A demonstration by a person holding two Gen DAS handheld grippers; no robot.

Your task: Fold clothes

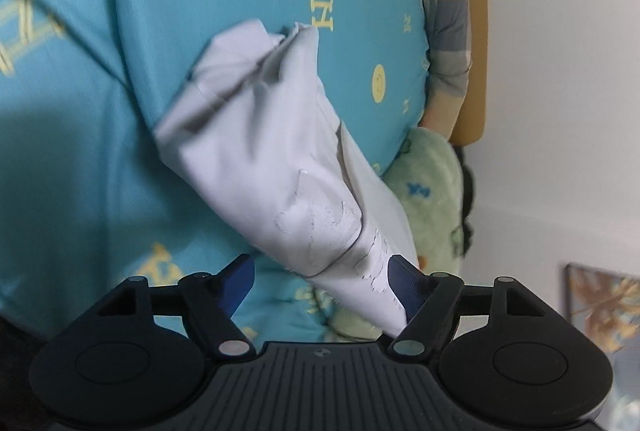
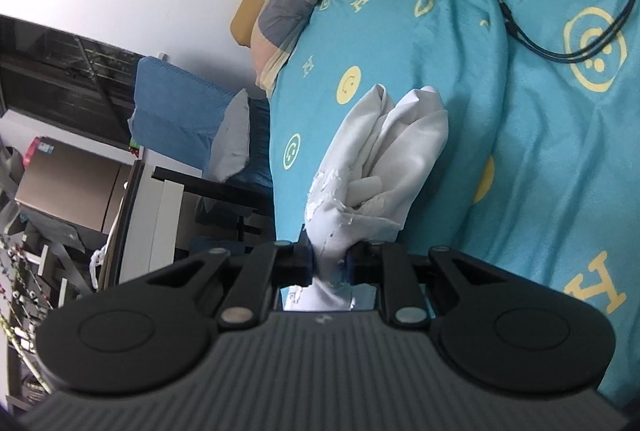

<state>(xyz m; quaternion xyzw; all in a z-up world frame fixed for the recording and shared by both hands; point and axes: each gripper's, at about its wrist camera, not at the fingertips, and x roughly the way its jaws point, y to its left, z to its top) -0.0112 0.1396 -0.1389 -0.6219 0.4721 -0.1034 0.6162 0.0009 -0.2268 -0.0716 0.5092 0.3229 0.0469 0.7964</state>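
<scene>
Little is folded yet; your right gripper (image 2: 329,263) pinches the bunched white garment (image 2: 384,155) above the bed (image 2: 540,151); your left gripper (image 1: 322,277) gapes beside it, gripping nothing; every fold remains.

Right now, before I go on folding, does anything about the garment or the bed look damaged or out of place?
Yes. The white garment carries a print that is cracked and flaking, near where the right claw clamps it. It hangs bunched, not flat. A black cable also lies across the blue bedspread.
</scene>
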